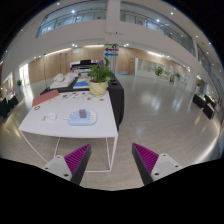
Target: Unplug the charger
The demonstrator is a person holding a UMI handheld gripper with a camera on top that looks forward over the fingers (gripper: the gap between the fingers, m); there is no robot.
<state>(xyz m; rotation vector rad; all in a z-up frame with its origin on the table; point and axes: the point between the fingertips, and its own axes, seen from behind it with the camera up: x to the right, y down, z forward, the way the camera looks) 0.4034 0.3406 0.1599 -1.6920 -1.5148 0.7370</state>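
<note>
My gripper [111, 162] is open and empty, its two fingers with magenta pads [76, 159] spread wide above the floor. Ahead and to the left stands a white table [45, 128]. On it lies a pale flat object [81, 117] with a small dark item [49, 117] to its left; I cannot tell whether either is the charger. No plug, cable or socket is clear to me. The table's near edge is just beyond my left finger.
A potted green plant [99, 76] stands at the far end of the table beside a dark cabinet [116, 98]. A red-brown flat thing [45, 98] lies on the table's far left. Open polished floor [160, 115] spreads to the right in a large hall.
</note>
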